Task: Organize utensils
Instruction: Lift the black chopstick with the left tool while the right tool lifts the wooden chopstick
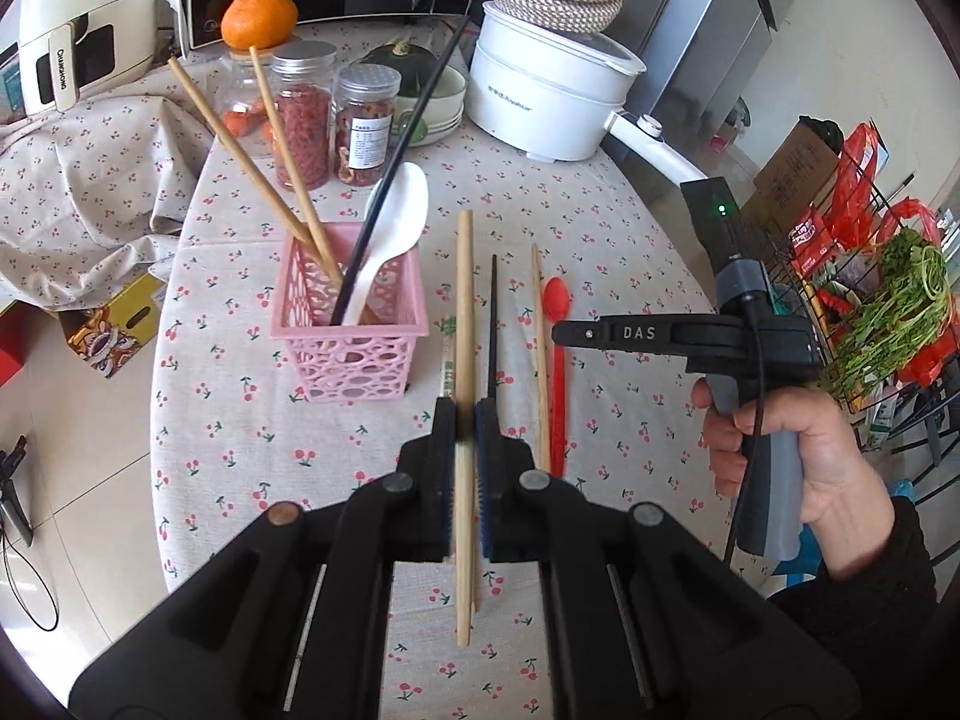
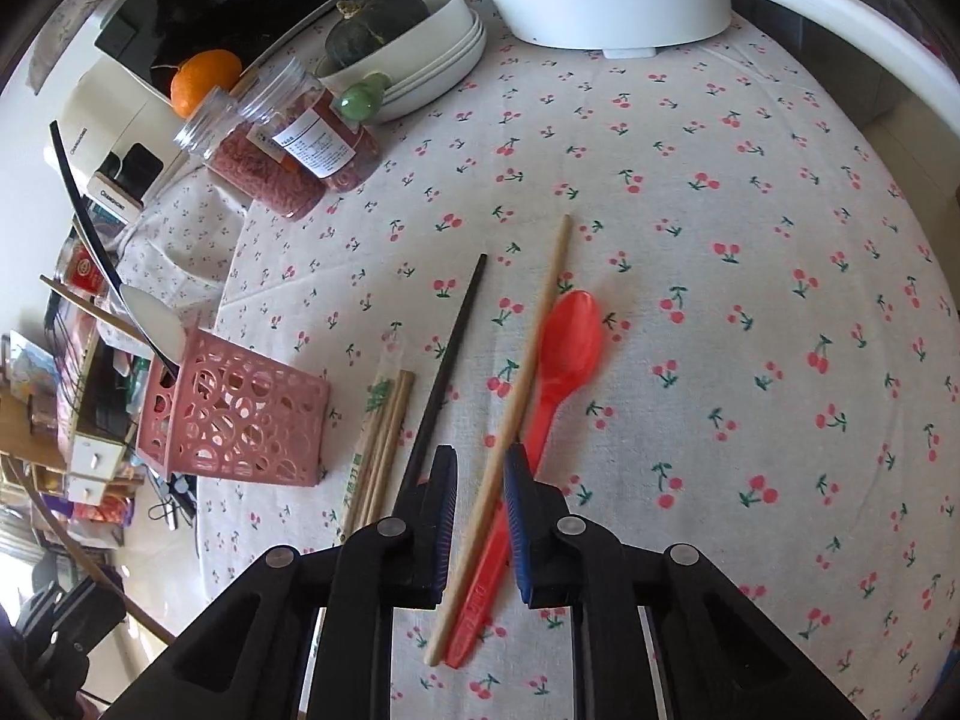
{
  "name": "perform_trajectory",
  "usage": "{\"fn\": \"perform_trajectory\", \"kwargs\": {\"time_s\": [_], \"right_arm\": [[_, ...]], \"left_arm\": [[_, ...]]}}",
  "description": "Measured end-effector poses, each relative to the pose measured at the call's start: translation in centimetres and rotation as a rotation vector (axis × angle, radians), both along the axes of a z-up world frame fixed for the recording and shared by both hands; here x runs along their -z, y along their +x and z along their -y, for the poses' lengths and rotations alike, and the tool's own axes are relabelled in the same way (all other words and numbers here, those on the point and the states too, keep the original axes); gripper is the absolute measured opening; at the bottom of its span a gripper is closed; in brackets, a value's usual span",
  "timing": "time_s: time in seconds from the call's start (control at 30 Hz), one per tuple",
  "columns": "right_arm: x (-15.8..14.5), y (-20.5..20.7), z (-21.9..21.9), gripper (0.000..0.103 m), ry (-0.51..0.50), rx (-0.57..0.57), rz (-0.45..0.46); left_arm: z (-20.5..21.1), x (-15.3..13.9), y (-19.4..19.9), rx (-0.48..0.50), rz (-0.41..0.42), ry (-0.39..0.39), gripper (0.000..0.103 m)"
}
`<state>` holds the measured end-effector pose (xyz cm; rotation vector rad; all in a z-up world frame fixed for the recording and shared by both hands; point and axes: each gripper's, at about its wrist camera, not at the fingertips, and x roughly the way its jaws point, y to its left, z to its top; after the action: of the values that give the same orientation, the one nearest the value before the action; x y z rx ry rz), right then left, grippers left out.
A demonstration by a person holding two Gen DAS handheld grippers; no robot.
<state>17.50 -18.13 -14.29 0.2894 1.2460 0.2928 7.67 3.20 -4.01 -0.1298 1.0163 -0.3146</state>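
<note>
The left gripper (image 1: 467, 414) is clamped on 1 wooden chopstick (image 1: 463, 324), carried clear of the tablecloth (image 1: 600, 228). The right gripper (image 2: 480, 468) straddles a second wooden chopstick (image 2: 510, 414) lying across the red spoon (image 2: 561, 354); its jaws appear not quite closed on the stick, though the angle leaves that uncertain.

To do this step well, the left hand should tip its stick upright and lower it into the pink basket (image 1: 354, 324), which stands toward the table's left edge and already holds 2 wooden chopsticks, 1 black one and a white spoon (image 1: 390, 228). The right should pinch only the stick, leaving the spoon.

Only the right view shows the wrapped chopstick pair (image 2: 381, 444) beside the basket clearly; only the left shows the person's right hand (image 1: 798, 456).
</note>
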Motion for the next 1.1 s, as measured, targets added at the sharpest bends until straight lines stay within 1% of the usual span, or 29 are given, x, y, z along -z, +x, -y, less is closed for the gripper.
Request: {"fn": "perform_trajectory", "kwargs": {"time_s": [0.1, 0.23, 0.27, 0.37, 0.47, 0.57, 0.7, 0.77, 0.87, 0.9, 1.0, 1.1], "right_arm": [[1.1, 0.8, -1.6, 0.013, -0.046, -0.007, -0.023], [2.2, 1.0, -2.8, 0.011, -0.189, -0.011, -0.041], [2.2, 0.9, -2.8, 0.011, -0.197, -0.018, -0.032], [2.1, 0.3, -2.8, 0.009, -0.211, -0.049, -0.061], [2.1, -0.9, -2.3, 0.008, -0.219, -0.095, -0.115], [2.3, -2.0, -1.4, 0.008, -0.189, -0.13, -0.165], [2.2, -2.3, -0.3, 0.012, -0.127, -0.104, -0.153], [1.8, -1.8, -0.4, 0.014, -0.141, -0.096, -0.129], [1.9, -0.8, -1.3, 0.014, -0.162, -0.082, -0.107], [1.8, -0.6, -1.8, 0.014, -0.177, -0.084, -0.091], [1.6, -0.2, -3.4, 0.014, -0.272, -0.115, -0.027], [1.6, -0.2, -4.4, 0.01, -0.349, -0.142, -0.003]], "left_arm": [[-0.8, 0.2, 0.1, -0.011, -0.007, -0.001, 0.007], [-1.3, 0.3, 0.1, -0.012, -0.016, -0.003, 0.007], [-1.3, 0.3, 0.1, -0.012, -0.018, -0.004, 0.007], [-1.2, 0.6, 0.1, -0.007, -0.032, -0.01, 0.007], [-1.3, 0.9, 0.2, -0.001, -0.049, -0.02, 0.007], [-1.4, 1.2, 0.3, -0.002, -0.071, -0.043, 0.007], [-1.4, 1.1, 0.4, -0.017, -0.081, -0.069, 0.007], [-1.4, 1.0, 0.3, -0.018, -0.075, -0.071, 0.007], [-1.4, 0.9, 0.3, -0.02, -0.072, -0.07, 0.007], [-1.5, 0.9, 0.3, -0.02, -0.073, -0.068, 0.007], [-1.7, 1.1, 0.3, -0.022, -0.074, -0.064, 0.007], [-1.9, 1.2, 0.3, -0.021, -0.073, -0.056, 0.007]]}}
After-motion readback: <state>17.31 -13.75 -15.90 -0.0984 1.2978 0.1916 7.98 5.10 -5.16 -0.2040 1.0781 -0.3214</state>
